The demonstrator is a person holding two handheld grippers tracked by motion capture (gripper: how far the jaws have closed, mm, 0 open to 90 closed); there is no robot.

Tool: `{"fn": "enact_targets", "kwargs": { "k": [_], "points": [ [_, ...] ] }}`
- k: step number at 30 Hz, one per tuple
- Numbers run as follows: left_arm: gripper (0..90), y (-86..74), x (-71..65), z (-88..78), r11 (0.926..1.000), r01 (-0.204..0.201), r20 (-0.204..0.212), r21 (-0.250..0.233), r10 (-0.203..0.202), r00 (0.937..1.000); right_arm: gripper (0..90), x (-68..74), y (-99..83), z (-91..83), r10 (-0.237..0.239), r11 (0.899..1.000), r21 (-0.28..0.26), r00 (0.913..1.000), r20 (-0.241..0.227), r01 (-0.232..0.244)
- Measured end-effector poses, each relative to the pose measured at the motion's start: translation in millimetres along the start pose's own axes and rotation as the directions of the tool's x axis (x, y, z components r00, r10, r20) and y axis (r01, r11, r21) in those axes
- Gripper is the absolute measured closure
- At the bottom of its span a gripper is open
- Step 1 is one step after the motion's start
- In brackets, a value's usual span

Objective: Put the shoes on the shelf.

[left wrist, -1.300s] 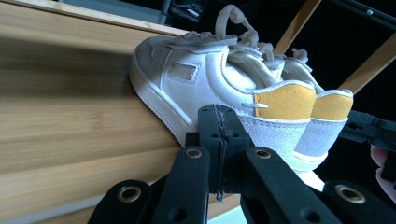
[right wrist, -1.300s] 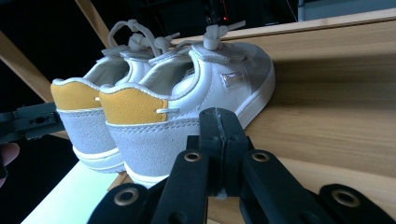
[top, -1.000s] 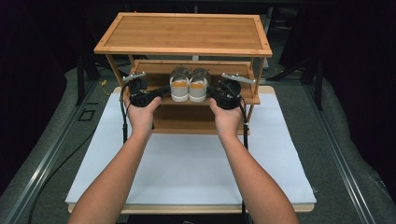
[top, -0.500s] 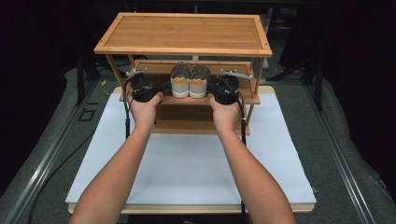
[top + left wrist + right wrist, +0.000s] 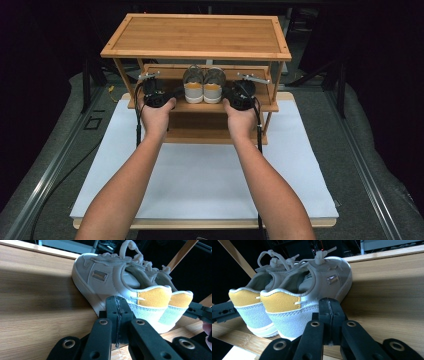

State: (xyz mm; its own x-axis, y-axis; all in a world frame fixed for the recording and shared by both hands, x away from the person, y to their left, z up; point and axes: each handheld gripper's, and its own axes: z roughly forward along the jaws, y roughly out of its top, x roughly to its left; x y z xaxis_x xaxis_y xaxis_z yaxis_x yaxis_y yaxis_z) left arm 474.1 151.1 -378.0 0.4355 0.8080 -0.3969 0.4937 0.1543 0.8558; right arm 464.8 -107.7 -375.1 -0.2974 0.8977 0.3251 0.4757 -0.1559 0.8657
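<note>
Pair of sneakers sits on the middle shelf of a bamboo shoe rack, centred under the top board, heels toward the person. The rack stands at the far end of a white desk.

Sneaker look: off-white/cream uppers, mustard-yellow suede heel tabs, pale grey heel panels, white soles, white laces knotted in loops. Small metallic rectangular badge on the outer side of each shoe. The two shoes sit side by side, touching or very nearly so.

Left tool is on the middle shelf just left of the sneakers, held in the left hand. In the left gripper view its jaws are pressed together, nothing between them, tips just in front of the left shoe's sole; cannot tell if touching.

Right tool mirrors it just right of the sneakers, in the right hand. Right gripper view: jaws together, empty, tips right by the heel side of the right shoe.
</note>
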Motion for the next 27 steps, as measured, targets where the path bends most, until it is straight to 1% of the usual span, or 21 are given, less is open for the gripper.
{"fn": "enact_targets", "kwargs": {
  "k": [2,3,4,8,10,11,12,13,14,16,17,18,19,20,21,22,23,24,25,26,27],
  "points": [
    [89.7,0.2,0.1,0.3,1.0000,0.001,0.000,0.002,-0.001,1.0000,90.0,-0.1,1.1,0.2,-0.002,1.000,0.009,1.0000,0.009,0.002],
    [89.7,0.6,0.2,0.3,1.0000,0.002,0.001,0.006,-0.002,1.0000,90.0,0.7,1.1,1.3,0.001,1.000,0.000,0.9998,0.021,-0.001],
    [89.7,1.1,0.0,0.1,0.9999,0.001,-0.001,0.011,-0.001,1.0000,90.0,1.0,1.0,2.2,0.000,1.000,-0.013,0.9998,0.020,0.000],
    [89.7,-0.5,-0.9,-0.4,1.0000,-0.005,-0.008,0.002,0.005,1.0000,90.0,2.1,0.8,1.8,-0.004,1.000,-0.012,0.9996,0.028,0.004],
    [89.7,-1.8,-0.5,-0.6,1.0000,0.007,-0.004,-0.002,-0.007,1.0000,90.0,1.9,0.9,1.6,0.004,1.000,-0.008,0.9997,0.024,-0.003],
    [89.6,-1.8,-0.5,-0.5,1.0000,0.008,-0.003,-0.004,-0.008,1.0000,90.0,2.4,0.9,1.9,0.004,1.000,-0.013,0.9995,0.030,-0.004],
    [89.6,-1.8,-0.5,-0.5,1.0000,0.008,-0.003,-0.004,-0.008,1.0000,90.0,2.9,1.5,0.3,-0.002,1.000,0.010,0.9994,0.034,0.001],
    [89.6,-1.2,-0.3,-0.8,0.9999,0.014,-0.002,0.002,-0.014,0.9999,90.0,4.2,1.1,1.1,-0.005,1.000,-0.002,0.9988,0.049,0.005],
    [89.5,-1.1,0.1,-0.7,0.9998,0.019,0.001,0.002,-0.019,0.9998,89.3,4.9,1.5,0.3,-0.013,1.000,0.008,0.9985,0.054,0.012],
    [88.9,-0.8,0.8,-1.1,0.9998,0.021,0.005,0.007,-0.021,0.9998,83.6,4.0,1.3,0.0,-0.020,1.000,0.002,0.9984,0.054,0.019],
    [88.2,-0.8,0.9,-3.1,0.9994,0.025,0.012,0.023,-0.025,0.9996,82.5,2.5,1.0,-0.2,-0.022,1.000,-0.005,0.9980,0.059,0.022],
    [87.9,-1.1,0.2,-3.5,0.9994,0.029,0.015,0.017,-0.029,0.9995,81.8,0.3,1.0,-1.8,-0.019,1.000,0.011,0.9987,0.048,0.018],
    [87.8,-1.3,-0.3,-4.5,0.9995,0.026,0.021,0.020,-0.027,0.9994,80.8,-2.2,0.3,-2.2,-0.007,1.000,0.009,0.9997,0.022,0.006],
    [87.9,-1.4,-0.8,-5.6,0.9994,0.027,0.026,0.020,-0.028,0.9993,80.3,-3.4,-0.7,-2.5,0.009,1.000,0.002,0.9999,0.008,-0.009],
    [88.2,-1.7,-2.0,-6.5,0.9993,0.033,0.029,0.017,-0.034,0.9990,80.1,-3.8,-0.9,-4.0,0.007,1.000,0.018,1.0000,0.001,-0.007],
    [88.4,-1.9,-2.8,-6.9,0.9994,0.032,0.032,0.016,-0.032,0.9990,80.1,-2.4,-0.8,-5.5,-0.005,1.000,0.027,0.9999,0.010,0.005],
    [88.2,-2.0,-3.8,-7.9,0.9994,0.027,0.031,0.019,-0.028,0.9991,79.9,-1.3,-0.8,-6.6,-0.017,0.999,0.029,0.9998,0.007,0.017],
    [87.8,-2.0,-3.8,-7.9,0.9994,0.027,0.031,0.019,-0.028,0.9991,79.9,-1.3,-0.8,-6.6,-0.017,0.999,0.029,0.9998,0.007,0.017],
    [87.3,-2.4,-5.4,-9.5,0.9996,0.027,0.045,0.012,-0.028,0.9986,78.4,2.6,-1.5,-8.7,-0.035,0.999,0.003,0.9994,0.003,0.035],
    [86.2,-2.6,-6.1,-10.4,0.9994,0.034,0.051,0.011,-0.035,0.9981,77.0,3.7,-1.2,-11.3,-0.045,0.999,0.013,0.9990,0.000,0.045],
    [85.6,-2.7,-7.3,-11.1,0.9994,0.033,0.058,0.011,-0.033,0.9977,75.7,4.4,-1.3,-12.5,-0.047,0.999,0.007,0.9989,-0.006,0.047]
  ]
}}
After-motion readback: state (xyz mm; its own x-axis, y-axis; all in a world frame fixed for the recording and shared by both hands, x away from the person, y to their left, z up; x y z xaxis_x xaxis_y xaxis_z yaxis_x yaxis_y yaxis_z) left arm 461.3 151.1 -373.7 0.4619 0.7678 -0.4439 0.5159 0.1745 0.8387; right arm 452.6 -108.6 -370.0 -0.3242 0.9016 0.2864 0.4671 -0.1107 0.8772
